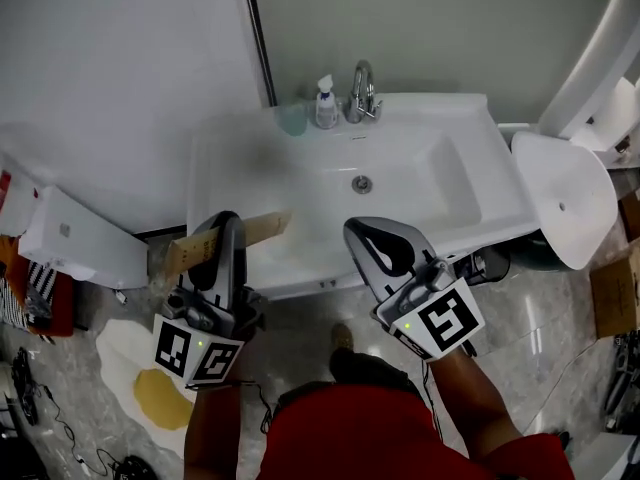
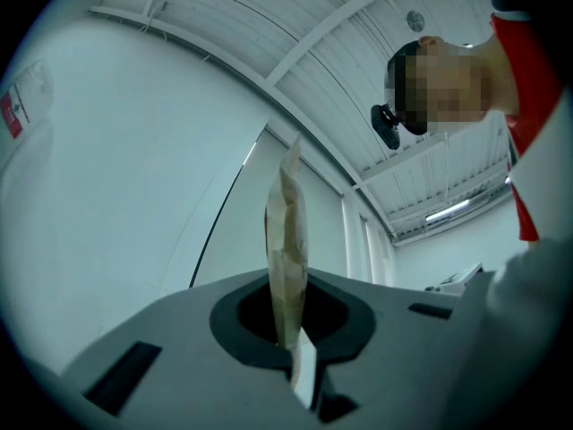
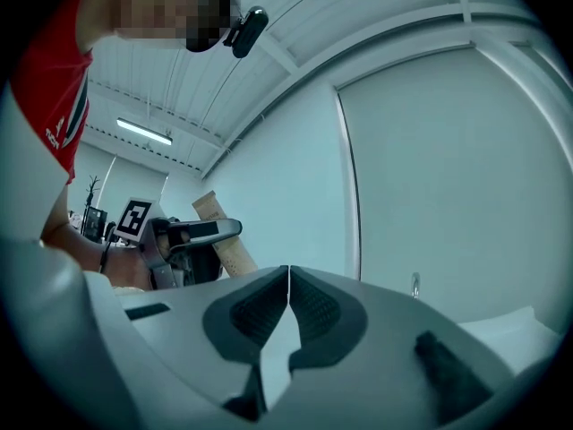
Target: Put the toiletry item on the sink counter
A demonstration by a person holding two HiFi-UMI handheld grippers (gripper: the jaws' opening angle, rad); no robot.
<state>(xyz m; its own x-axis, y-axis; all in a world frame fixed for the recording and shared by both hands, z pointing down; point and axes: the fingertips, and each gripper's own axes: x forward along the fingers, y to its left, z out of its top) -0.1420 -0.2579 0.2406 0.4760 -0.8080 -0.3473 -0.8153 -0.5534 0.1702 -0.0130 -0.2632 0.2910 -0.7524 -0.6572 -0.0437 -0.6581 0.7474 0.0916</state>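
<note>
The toiletry item is a flat tan tube (image 1: 264,229), lying crosswise in my left gripper (image 1: 229,224), which is shut on its middle. It hangs over the front left corner of the white sink counter (image 1: 470,138). In the left gripper view the tube (image 2: 288,258) stands edge-on between the jaws, pointing up at the ceiling. My right gripper (image 1: 362,232) hovers over the sink's front rim, shut with nothing in it; its jaws meet (image 3: 288,280). From the right gripper view I also see the left gripper (image 3: 192,238) and the tube (image 3: 222,236).
A faucet (image 1: 363,93), a pump bottle (image 1: 326,103) and a pale blue cup (image 1: 292,118) stand at the back of the sink. A white toilet (image 1: 560,198) is to the right, a white box (image 1: 80,238) and an egg-shaped mat (image 1: 140,378) to the left.
</note>
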